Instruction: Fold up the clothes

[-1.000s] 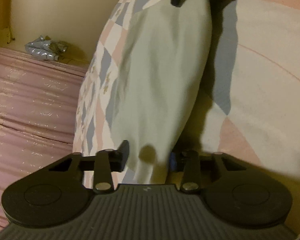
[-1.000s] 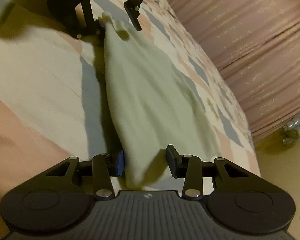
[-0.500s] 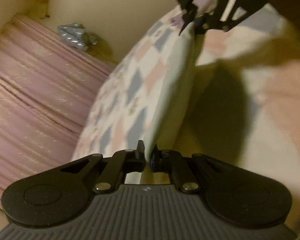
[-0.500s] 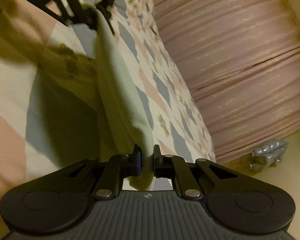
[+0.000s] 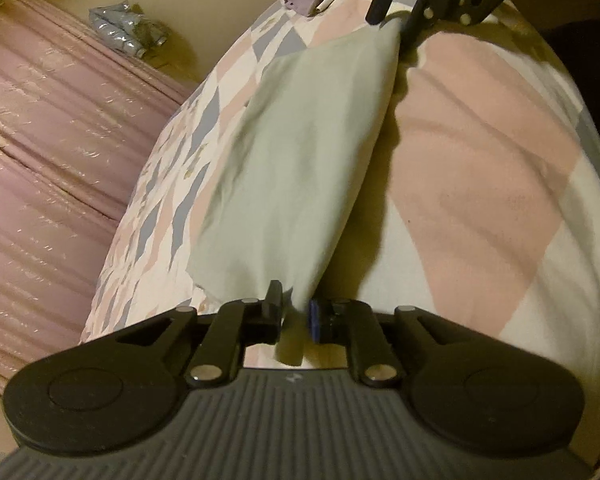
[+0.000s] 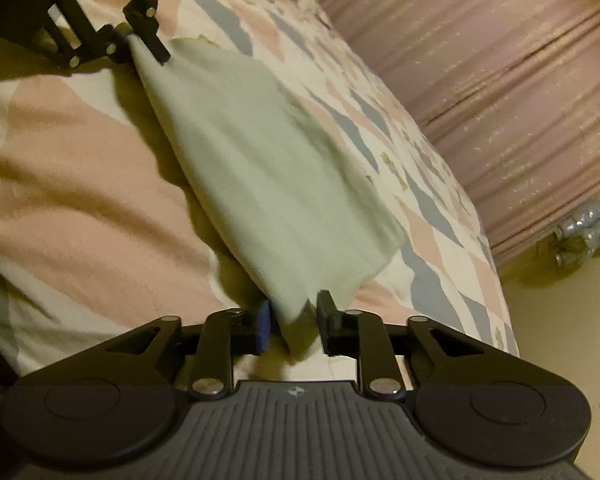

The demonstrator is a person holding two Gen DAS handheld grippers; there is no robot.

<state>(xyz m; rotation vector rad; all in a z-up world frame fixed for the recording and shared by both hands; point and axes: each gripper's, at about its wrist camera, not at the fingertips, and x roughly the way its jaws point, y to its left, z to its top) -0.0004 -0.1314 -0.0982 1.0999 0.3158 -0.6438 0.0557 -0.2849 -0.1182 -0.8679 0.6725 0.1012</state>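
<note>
- Since half a second ago, both your grippers' jaws are standing further apart, and the pale green cloth point(image 5: 300, 152) is spreading out broad over the bed instead of hanging as a narrow upright fold.
- Your left gripper point(image 5: 294, 316) is sitting with its jaws narrowly parted; a corner of the cloth is hanging down between them, and whether the pads are touching it is hard to tell.
- Your right gripper point(image 6: 292, 320) is showing a somewhat wider gap, with the opposite corner of the cloth dangling loose between its fingers, apart from at least the right-hand pad.
- In the right wrist view, your left gripper point(image 6: 142, 46) is appearing at the far end of the cloth, its fingertips just at the fabric's tip.
- In the left wrist view, your right gripper point(image 5: 400, 8) is likewise sitting at the far top corner of the cloth.
- Between the two grippers the cloth is running as one long panel, draping onto the bedspread point(image 5: 480, 168) and throwing a dark shadow along one side.
- It is looking soft, matte and plain, with gentle creases and a slightly ragged near edge.
- Beneath it the bedspread is showing pink, grey-blue and cream diamond patches.
- Beside the bed a pink pleated curtain point(image 6: 500, 80) is hanging with a faint sheen, and a crumpled silvery bundle point(image 5: 128, 34) is lying on the floor near its foot.
</note>
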